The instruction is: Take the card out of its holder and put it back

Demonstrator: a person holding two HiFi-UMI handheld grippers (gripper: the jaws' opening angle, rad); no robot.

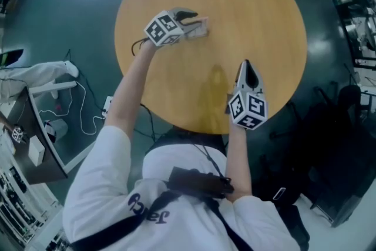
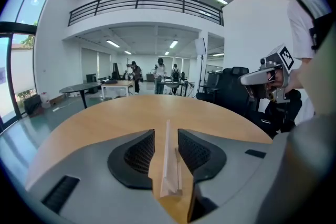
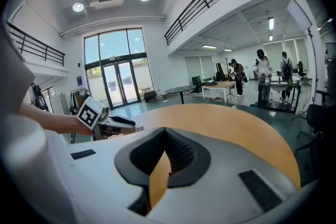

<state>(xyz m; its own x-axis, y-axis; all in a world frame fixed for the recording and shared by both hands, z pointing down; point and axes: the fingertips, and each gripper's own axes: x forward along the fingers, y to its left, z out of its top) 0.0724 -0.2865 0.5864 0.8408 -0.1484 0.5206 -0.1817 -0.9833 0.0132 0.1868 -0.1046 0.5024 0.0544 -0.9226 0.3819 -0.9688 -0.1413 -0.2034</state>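
A thin pale card in its clear holder (image 1: 201, 28) lies on the round wooden table (image 1: 258, 9), left of the middle. In the left gripper view the card (image 2: 168, 165) stands edge-on between the black pads (image 2: 140, 152), with slim gaps on both sides. My left gripper (image 1: 194, 23) is open around it and does not press on it. My right gripper (image 1: 247, 64) hovers over the table's near edge. Its jaws (image 3: 165, 134) are shut with nothing between them. The right gripper view shows the left gripper (image 3: 126, 122) low over the table at the left.
A black office chair (image 1: 346, 126) stands right of the table. A white desk with boxes (image 1: 35, 144) and loose cables (image 1: 88, 120) are on the floor at the left. Several people (image 2: 157, 71) stand far off at tables across the hall.
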